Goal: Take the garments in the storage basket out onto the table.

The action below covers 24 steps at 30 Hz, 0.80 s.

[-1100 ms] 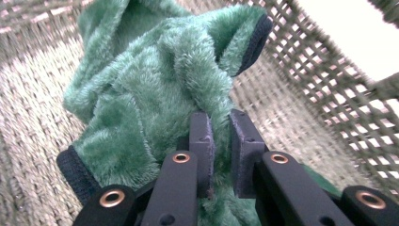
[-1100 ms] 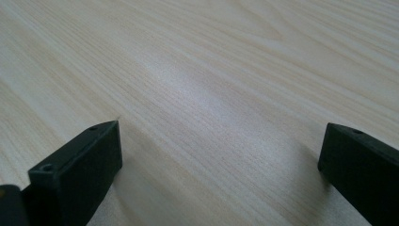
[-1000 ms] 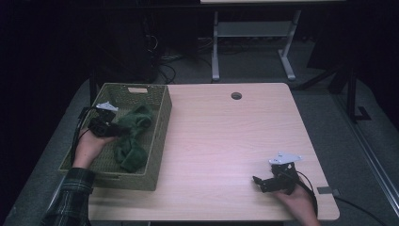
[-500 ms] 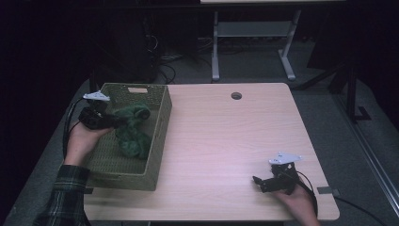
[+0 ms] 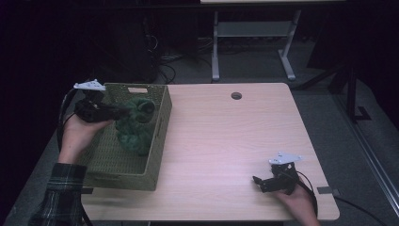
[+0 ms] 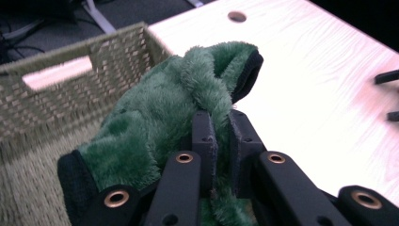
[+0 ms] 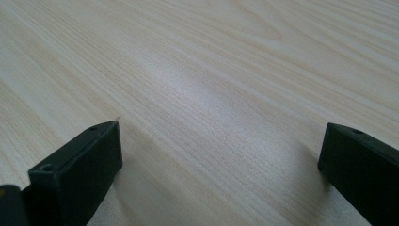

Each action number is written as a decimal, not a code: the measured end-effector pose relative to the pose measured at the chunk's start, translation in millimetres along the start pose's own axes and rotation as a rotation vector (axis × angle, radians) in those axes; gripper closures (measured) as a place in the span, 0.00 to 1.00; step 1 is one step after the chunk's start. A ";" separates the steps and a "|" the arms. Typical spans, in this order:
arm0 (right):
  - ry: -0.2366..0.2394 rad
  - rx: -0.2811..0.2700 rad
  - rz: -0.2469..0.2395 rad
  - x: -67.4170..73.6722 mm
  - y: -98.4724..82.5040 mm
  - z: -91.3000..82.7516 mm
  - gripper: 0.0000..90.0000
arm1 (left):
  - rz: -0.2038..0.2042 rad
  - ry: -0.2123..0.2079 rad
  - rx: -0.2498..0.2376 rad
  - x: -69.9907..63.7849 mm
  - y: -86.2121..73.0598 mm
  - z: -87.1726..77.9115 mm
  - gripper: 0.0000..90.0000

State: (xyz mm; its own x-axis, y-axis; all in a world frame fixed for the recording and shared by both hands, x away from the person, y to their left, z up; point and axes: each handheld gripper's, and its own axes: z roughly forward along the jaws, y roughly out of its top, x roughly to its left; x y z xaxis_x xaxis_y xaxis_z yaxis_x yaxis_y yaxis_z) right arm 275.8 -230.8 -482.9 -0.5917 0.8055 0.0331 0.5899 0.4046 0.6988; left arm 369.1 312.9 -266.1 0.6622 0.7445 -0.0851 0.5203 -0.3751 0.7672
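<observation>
Green plush cloth [image 5: 136,126]: fuzzy, with a black edge, partly lifted above the basket, its lower part hanging down inside; in the left gripper view a fold of it sits pinched between the two black jaws.
Left gripper [image 5: 123,111]: held over the far left part of the basket, pointing right, jaws clenched on the green plush cloth [image 6: 164,122]; its cable loops down at the left.
Woven basket [image 5: 159,141]: olive-green wicker, at the left of the table, with a slot handle in its far wall [image 6: 56,73].
Right gripper [image 5: 258,181]: near the right front corner of the table, well apart from the basket, jaws spread wide with bare tabletop between them in the right gripper view.
Table [image 5: 235,136]: pale wood, with a round hole [image 5: 236,95] near its far edge.
Sleeve [image 5: 59,195]: plaid, on the left forearm at the near left.
</observation>
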 end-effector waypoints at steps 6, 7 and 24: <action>0.001 -0.001 -0.002 -0.1 0.0 0.1 0.00 | 0.025 -0.032 -0.049 -14.4 20.1 -12.4 0.92; 0.001 -0.001 -0.002 -0.2 0.0 0.1 0.00 | 0.028 -0.037 -0.058 -16.7 22.8 -13.6 0.92; 0.005 0.001 0.001 -0.2 0.1 0.0 0.00 | 0.077 -0.084 -0.107 -64.3 63.1 -1.7 0.92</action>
State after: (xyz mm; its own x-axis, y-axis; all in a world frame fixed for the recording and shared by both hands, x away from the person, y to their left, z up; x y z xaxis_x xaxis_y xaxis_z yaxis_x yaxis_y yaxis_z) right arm 276.0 -230.9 -482.9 -0.5940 0.8036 0.0370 0.5909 0.4047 0.6979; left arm 358.4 242.3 -211.2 0.7431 0.6653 -0.0722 0.4085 -0.3654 0.8365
